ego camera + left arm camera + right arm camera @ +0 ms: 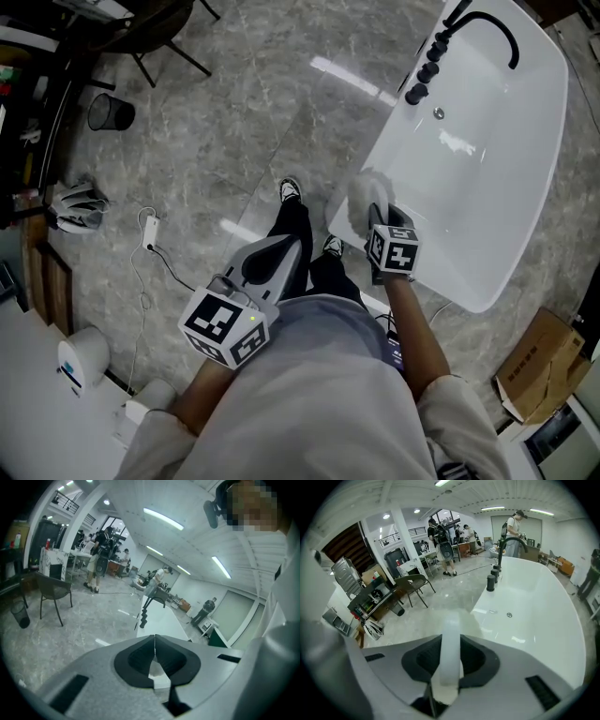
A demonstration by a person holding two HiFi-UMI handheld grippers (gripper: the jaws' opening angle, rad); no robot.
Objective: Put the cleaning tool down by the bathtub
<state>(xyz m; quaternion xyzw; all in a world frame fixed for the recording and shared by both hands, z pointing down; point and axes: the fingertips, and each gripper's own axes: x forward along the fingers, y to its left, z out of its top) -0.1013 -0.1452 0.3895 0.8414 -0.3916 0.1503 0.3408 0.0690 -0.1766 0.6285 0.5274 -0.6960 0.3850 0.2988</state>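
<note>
A white bathtub (pixel 487 159) with a black faucet (pixel 487 28) stands ahead on the right. My right gripper (pixel 380 220) hovers by its near left rim, shut on the white cleaning tool (pixel 364 194), whose fluffy head points toward the tub. In the right gripper view the tool's pale handle (pixel 451 625) runs straight out between the jaws of the right gripper (pixel 451 639), with the tub (pixel 534 620) just beyond. My left gripper (pixel 292 247) hangs lower left over the person's legs. Its jaws (pixel 154 641) meet with nothing between them.
Grey marble floor lies left of the tub. A black mesh bin (pixel 111 112) and a chair (pixel 159 37) stand far left, a power strip with cable (pixel 150 230) lies nearer. A cardboard box (pixel 544 366) sits right of the tub. People stand in the background (pixel 513 524).
</note>
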